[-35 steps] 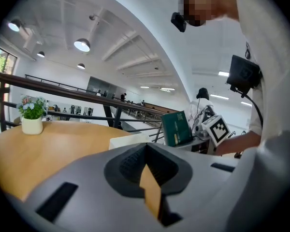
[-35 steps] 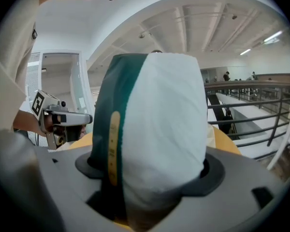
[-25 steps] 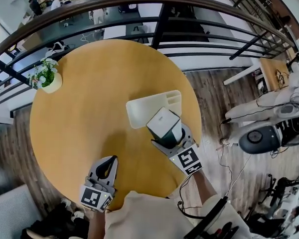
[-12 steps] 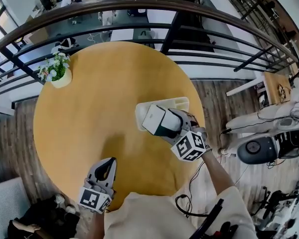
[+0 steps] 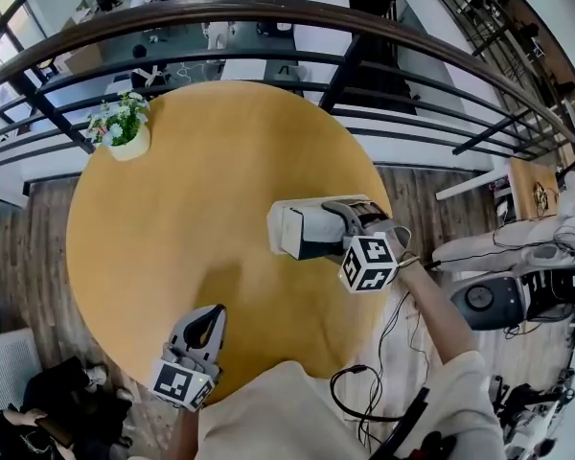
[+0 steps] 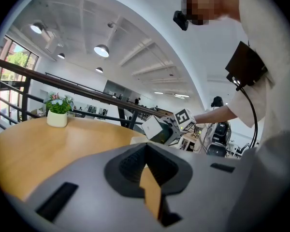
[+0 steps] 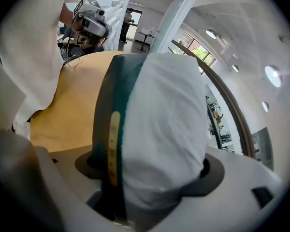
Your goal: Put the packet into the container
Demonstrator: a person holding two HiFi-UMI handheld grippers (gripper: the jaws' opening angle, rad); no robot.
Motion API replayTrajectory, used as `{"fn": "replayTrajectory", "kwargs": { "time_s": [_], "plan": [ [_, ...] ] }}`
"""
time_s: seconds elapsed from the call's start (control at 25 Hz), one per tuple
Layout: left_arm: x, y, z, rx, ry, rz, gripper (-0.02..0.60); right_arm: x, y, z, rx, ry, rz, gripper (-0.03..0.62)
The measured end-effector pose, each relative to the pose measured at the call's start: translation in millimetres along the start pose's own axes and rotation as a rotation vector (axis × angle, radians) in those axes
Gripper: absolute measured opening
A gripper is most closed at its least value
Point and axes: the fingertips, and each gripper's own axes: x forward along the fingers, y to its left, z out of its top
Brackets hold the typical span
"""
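Observation:
A white and dark green packet [image 5: 305,231] is clamped in my right gripper [image 5: 340,222], which is shut on it. The packet lies on its side, pointing left, just over the white container [image 5: 316,202] at the right side of the round wooden table [image 5: 192,218]. Most of the container is hidden behind the packet. In the right gripper view the packet [image 7: 154,129] fills the space between the jaws. My left gripper [image 5: 206,326] hovers at the table's near edge, shut and holding nothing. From the left gripper view, the packet [image 6: 154,128] shows above the container's rim [image 6: 135,140].
A small white pot with a flowering plant [image 5: 125,132] stands at the table's far left. A dark metal railing [image 5: 268,12] curves behind the table. To the right, the table edge drops to a wooden floor with cables and equipment [image 5: 489,300].
My right gripper has swung the packet from pointing away to pointing left, and it now lies lower over the container. My left gripper has stayed where it was.

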Motion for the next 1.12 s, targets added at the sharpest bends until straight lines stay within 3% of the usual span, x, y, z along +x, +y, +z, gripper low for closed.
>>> {"fn": "replayTrajectory", "kwargs": {
  "time_s": [0.48, 0.72, 1.12],
  "plan": [
    [-6, 11, 0, -0.016, -0.012, 0.042, 0.005, 26, 4, -15, -0.053, 0.102, 0.348, 0.431],
    [-6, 17, -2, -0.021, -0.014, 0.056, 0.005, 32, 5, -21, 0.002, 0.104, 0.428, 0.431],
    [-11, 23, -4, -0.029, -0.012, 0.072, 0.005, 36, 7, -19, -0.056, 0.171, 0.508, 0.442]
  ]
}}
